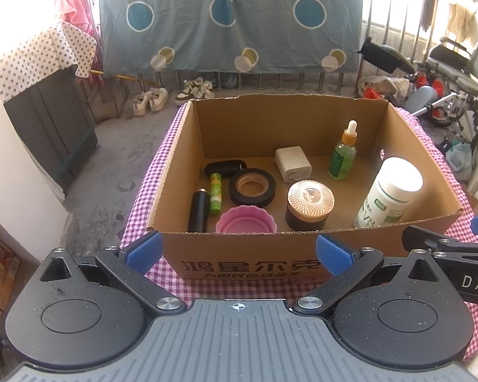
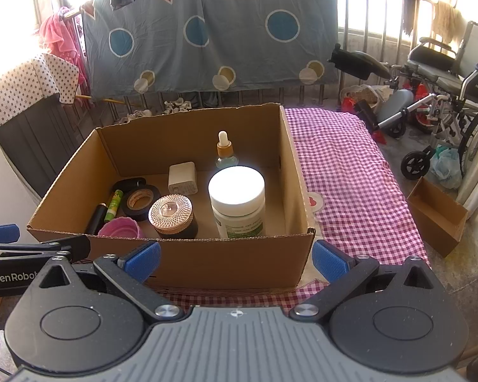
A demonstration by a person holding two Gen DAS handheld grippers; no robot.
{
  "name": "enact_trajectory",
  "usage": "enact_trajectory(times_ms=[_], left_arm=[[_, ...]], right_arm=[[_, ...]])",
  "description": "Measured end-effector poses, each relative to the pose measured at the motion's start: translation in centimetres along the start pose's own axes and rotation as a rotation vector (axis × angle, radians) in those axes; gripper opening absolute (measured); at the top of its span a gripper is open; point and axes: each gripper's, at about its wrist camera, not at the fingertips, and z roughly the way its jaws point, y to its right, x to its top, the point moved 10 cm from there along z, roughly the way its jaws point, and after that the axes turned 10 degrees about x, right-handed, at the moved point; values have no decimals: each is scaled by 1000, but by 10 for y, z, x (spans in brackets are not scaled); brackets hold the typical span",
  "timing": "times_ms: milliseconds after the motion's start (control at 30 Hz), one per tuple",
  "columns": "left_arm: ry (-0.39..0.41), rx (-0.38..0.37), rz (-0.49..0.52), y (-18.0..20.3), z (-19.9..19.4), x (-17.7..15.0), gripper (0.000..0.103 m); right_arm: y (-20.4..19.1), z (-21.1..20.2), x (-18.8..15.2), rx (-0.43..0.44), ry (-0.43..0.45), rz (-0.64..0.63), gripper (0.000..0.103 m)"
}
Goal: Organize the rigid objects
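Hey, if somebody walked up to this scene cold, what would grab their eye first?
Probably the open cardboard box on the purple checked cloth, with small items standing or lying on its floor. The white-capped bottle at the box's right side glares in the sun, beside a dark jar with a patterned copper lid and a black tape roll. Both the left claw and the right claw sit open and empty before the box's near wall.

The near wall of the cardboard box [image 1: 248,265] carried large black Chinese characters reading 鸿星尔克, with a smaller line beneath too blurred to read. The right gripper's [image 1: 474,281] arm at the right edge showed white letters "DAS", cut off. The left gripper's [image 2: 14,277] arm read "GenRobot". The white bottle's [image 1: 387,205] label was illegible.
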Motion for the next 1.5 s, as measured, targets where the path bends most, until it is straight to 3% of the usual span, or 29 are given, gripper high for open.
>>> enact_trajectory(times_ms=[1500], left_arm=[[2, 13, -10, 2, -4, -1, 103]], right_arm=[[-4, 0, 4, 3, 2, -7, 103]])
